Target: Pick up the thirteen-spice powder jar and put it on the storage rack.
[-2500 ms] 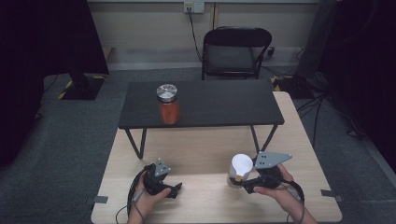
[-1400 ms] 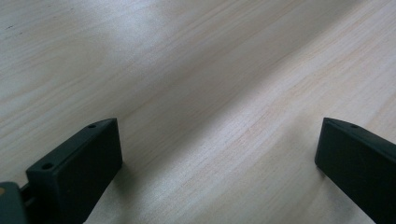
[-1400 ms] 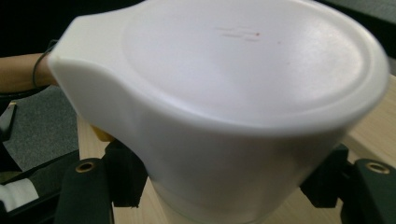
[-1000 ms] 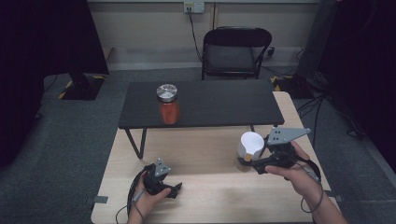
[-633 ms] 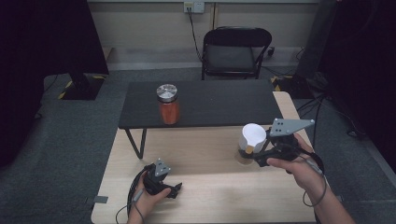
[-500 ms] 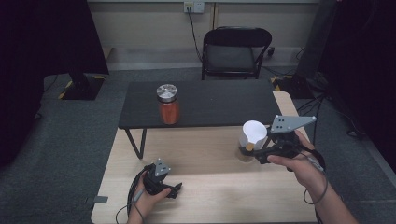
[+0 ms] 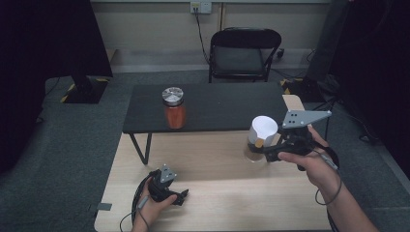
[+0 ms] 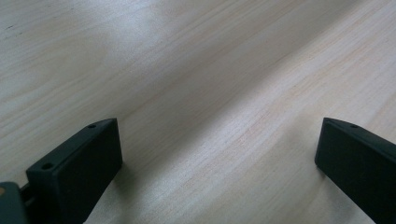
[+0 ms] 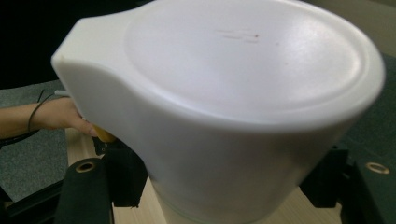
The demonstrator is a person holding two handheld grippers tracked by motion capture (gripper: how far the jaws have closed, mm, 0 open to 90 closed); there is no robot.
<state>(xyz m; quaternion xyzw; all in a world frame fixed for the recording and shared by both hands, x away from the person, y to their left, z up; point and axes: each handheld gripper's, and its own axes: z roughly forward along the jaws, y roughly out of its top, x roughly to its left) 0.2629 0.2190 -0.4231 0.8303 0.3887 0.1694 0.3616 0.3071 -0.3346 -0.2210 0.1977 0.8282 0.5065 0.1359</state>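
gripping a smooth white plastic container with a rounded lid (image 7: 263, 130), the right gripper (image 7: 270, 150) holds it above the pale wooden tabletop (image 7: 227, 193), its black jaws clamped on the container's lower body. in the right gripper view the container (image 9: 224, 112) has a matte, slightly glossy lid with a small lip jutting to one side, and walls that taper downward; a clearer, glassy band shows at its base. the grey three-cornered plate (image 7: 303, 117) sits flat on top of that gripper, and the person's right hand (image 7: 314, 164) wraps the handle, a dark band round the wrist.

the left gripper (image 7: 170, 191) rests low on the wooden tabletop near the front edge, held in the left hand (image 7: 150, 203), a black cable trailing off it. in the left gripper view its two blocky black jaws stand wide apart with bare wood grain (image 8: 210, 107) between them, fine pale streaks running diagonally.

beyond the light table stands a low black table with thin angled metal legs (image 7: 212, 108), its top matte. on it sits a jar of orange-red contents with a shiny metal lid (image 7: 173, 107), well apart from the white container. behind is a black folding chair (image 7: 241, 53), grey carpet (image 7: 72, 145), and a wall socket (image 7: 200, 7) with a cable hanging from it.
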